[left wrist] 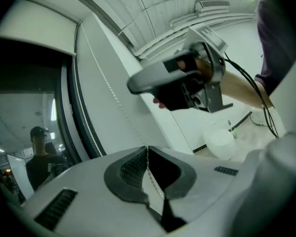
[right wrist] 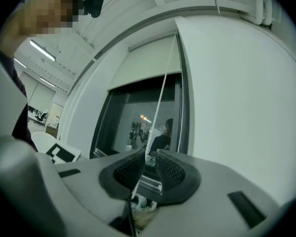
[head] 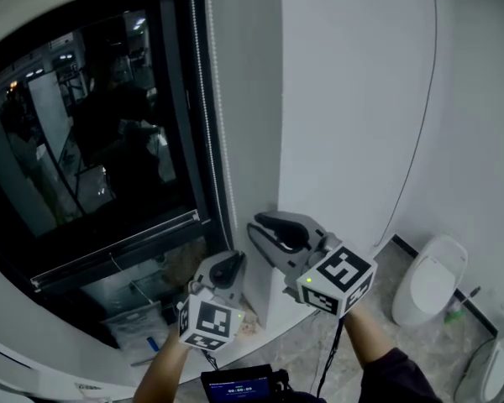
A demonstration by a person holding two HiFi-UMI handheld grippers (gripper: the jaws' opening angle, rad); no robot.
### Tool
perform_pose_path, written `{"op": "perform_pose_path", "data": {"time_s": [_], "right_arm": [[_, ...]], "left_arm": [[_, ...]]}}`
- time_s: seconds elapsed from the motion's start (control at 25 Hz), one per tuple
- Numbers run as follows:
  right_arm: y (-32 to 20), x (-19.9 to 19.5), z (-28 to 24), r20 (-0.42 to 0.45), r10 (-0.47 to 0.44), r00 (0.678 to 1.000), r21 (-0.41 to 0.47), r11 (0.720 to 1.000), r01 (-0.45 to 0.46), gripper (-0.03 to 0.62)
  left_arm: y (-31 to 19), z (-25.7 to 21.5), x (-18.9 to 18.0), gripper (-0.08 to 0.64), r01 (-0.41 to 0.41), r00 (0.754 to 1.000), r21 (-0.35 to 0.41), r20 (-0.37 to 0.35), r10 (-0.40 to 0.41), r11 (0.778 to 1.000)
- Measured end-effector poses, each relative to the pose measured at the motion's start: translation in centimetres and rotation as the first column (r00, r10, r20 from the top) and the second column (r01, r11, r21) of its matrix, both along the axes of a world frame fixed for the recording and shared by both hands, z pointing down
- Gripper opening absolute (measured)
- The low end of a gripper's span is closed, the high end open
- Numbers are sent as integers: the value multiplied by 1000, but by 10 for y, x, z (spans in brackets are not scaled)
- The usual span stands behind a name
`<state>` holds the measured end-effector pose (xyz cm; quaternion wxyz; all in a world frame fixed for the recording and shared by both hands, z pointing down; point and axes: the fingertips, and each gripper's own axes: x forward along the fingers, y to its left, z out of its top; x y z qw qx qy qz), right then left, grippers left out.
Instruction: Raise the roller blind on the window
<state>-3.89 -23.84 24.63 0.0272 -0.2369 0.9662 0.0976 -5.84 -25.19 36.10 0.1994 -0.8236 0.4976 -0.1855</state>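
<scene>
Left gripper (head: 227,269) and right gripper (head: 273,229): light grey moulded shells, dark mesh-textured pads (left wrist: 130,169) lining the jaws, black slotted vents on the bodies. Each carries a cube (head: 208,321) faced with black-and-white square markers. Black cable (head: 332,355) hangs below the right unit; dark sleeve (head: 396,374) on the right arm.

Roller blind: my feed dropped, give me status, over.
Left gripper shut on bead chain. Right gripper open, chain between its jaws. Roller blind covers only the window top. Nothing seen blocking.
</scene>
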Motion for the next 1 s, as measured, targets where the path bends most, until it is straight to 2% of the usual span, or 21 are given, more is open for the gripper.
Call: {"op": "perform_pose_path", "data": {"time_s": [0.12, 0.32, 0.44, 0.48, 0.56, 0.64, 0.72, 0.8, 0.92, 1.0], "right_arm": [[2, -11, -35, 28, -21, 999, 47, 999, 20, 61], [-5, -27, -75, 54, 8, 999, 100, 995, -13, 61], [-10, -33, -77, 13, 60, 998, 138, 989, -61, 56], [-9, -35, -74, -9, 72, 997, 153, 986, -70, 36], [-5, -39, -67, -60, 123, 991, 219, 970, -108, 11], [-3, -44, -64, -100, 204, 974, 329, 930, -161, 9], [-3, -51, -65, -122, 254, 960, 414, 892, -183, 9], [-2, -58, -62, -141, 267, 953, 465, 868, -174, 9], [-3, -67, -41, -199, 267, 943, 485, 863, -142, 9], [-7, -74, -22, -250, 255, 934, 472, 874, -112, 9]], "left_arm": [[3, 12, 3, 18, -7, 1000, -24, 5, 7, 1000], [11, 31, 11, 18, -24, 1000, -62, 14, 25, 998], [15, 42, 13, 18, -31, 1000, -82, 2, 31, 996], [18, 44, 12, 18, -33, 999, -87, -7, 33, 996], [25, 46, 8, 18, -33, 999, -93, -18, 32, 995], [28, 45, 1, 18, -29, 999, -97, -33, 26, 995], [27, 39, -13, 19, -31, 995, -104, -101, 20, 994], [27, 23, -34, 20, -32, 975, -92, -222, 11, 995], [34, -24, -66, 20, -38, 913, -40, -408, 19, 998], [35, -62, -82, 20, -24, 895, 23, -444, 32, 999]]}}
